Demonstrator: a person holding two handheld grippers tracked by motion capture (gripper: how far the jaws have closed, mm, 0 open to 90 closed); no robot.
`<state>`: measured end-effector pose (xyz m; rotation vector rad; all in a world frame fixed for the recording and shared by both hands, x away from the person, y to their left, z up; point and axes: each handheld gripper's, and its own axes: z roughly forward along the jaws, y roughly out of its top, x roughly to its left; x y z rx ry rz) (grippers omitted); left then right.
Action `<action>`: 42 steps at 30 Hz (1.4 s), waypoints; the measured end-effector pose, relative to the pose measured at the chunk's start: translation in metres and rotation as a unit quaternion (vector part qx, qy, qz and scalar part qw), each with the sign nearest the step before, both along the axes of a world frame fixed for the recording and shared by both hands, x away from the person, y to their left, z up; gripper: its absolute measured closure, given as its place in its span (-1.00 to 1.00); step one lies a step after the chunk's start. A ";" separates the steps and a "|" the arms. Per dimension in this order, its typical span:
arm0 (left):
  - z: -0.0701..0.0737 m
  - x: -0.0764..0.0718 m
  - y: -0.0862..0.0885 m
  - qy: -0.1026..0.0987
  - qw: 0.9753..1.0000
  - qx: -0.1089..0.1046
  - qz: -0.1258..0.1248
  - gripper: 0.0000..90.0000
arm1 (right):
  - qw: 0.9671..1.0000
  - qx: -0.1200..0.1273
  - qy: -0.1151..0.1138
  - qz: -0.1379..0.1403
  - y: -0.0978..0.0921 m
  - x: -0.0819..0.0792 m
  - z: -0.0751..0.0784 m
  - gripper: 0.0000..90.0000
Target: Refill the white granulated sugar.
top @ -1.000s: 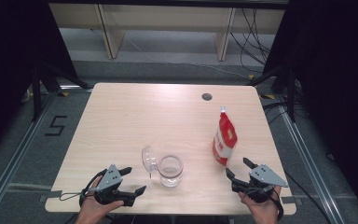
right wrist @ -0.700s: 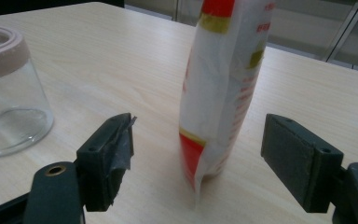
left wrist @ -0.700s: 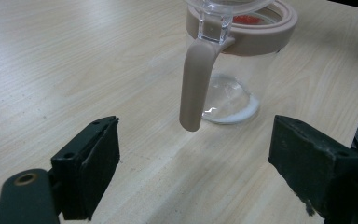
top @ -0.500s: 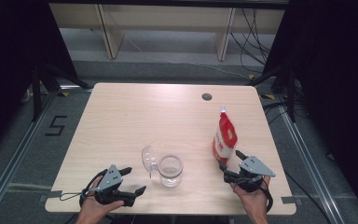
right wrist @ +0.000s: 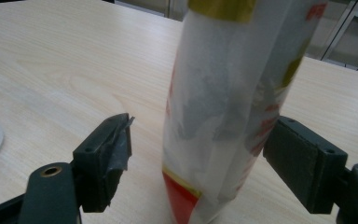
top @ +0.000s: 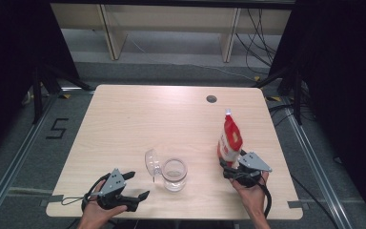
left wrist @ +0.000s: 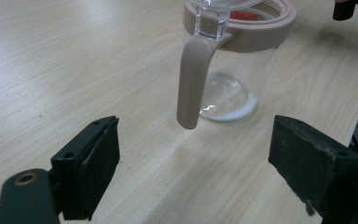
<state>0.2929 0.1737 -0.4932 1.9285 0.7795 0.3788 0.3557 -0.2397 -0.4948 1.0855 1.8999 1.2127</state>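
Note:
A red and white pouch (top: 229,138) stands upright on the right half of the wooden table (top: 171,119). My right gripper (top: 228,164) is open at its near side; in the right gripper view the pouch (right wrist: 228,107) stands between the two jaws with gaps on both sides. A clear glass jar (top: 174,174) with a flipped-open lid (top: 151,162) stands near the front middle. My left gripper (top: 136,185) rests open at the front left, aimed at the jar. The left gripper view has the jar (left wrist: 235,60) and its beige clasp (left wrist: 193,79) just ahead of the jaws.
A dark round cable hole (top: 211,99) sits near the table's far edge. Shelving and cables lie on the floor beyond the table. Black curtains flank both sides. The number 5 (top: 57,129) is taped on the floor at left.
My right gripper has moved forward and left from the table's front right to the pouch, so that its open jaws now flank the pouch's base. The left gripper has stayed put.

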 end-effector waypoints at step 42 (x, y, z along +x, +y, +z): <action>0.000 0.001 0.000 -0.012 1.000 0.008 -0.011 -0.65 | 0.997 0.018 -0.057 -0.042 0.008 0.026 -0.016 -0.28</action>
